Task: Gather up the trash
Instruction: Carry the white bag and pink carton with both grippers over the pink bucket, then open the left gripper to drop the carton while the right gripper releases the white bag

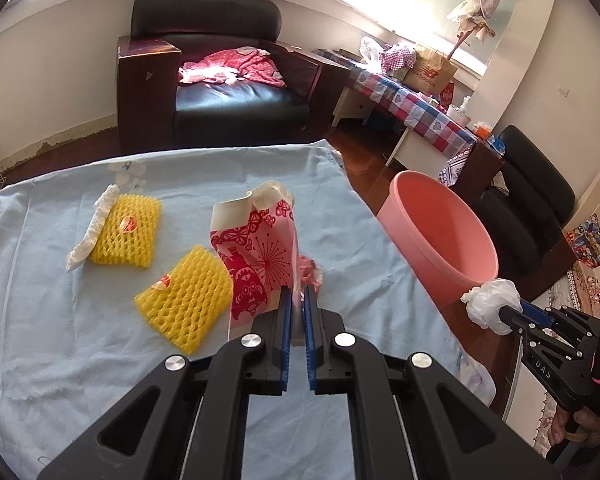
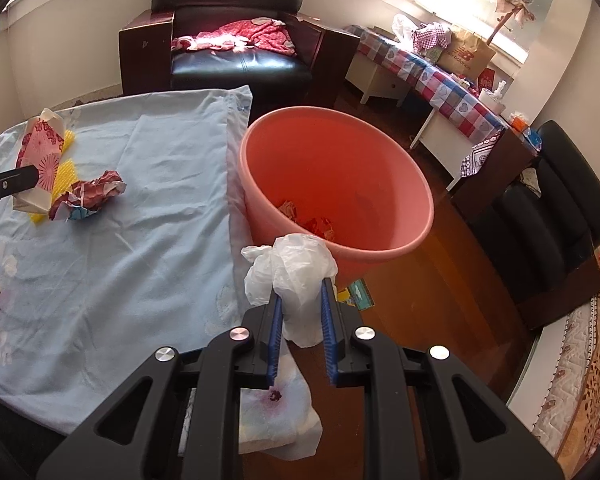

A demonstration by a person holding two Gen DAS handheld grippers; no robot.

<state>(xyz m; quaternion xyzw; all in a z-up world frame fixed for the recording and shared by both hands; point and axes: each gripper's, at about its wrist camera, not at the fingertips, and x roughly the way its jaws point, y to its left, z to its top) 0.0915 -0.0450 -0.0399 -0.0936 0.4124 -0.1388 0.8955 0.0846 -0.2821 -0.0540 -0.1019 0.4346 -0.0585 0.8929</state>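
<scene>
Gripping a pink-and-red patterned paper bag point(image 1: 260, 248) in our left gripper point(image 1: 298, 294) jaws, we clamp a crumpled white plastic bag point(image 2: 296, 272) in the right gripper point(image 2: 302, 292) beside the pink plastic bucket point(image 2: 380, 254).

A lived-in room of a home is shown: a black leather armchair point(image 1: 220, 76) draped with red clothing, a side table under a checked cloth point(image 1: 412, 108) piled with bags, wooden flooring point(image 2: 440, 280), and a patterned mattress edge point(image 2: 580, 368).

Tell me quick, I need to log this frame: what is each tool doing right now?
Left tool: closed on the pink patterned paper bag.
Right tool: closed on the crumpled white plastic bag, near the pink bin.
</scene>
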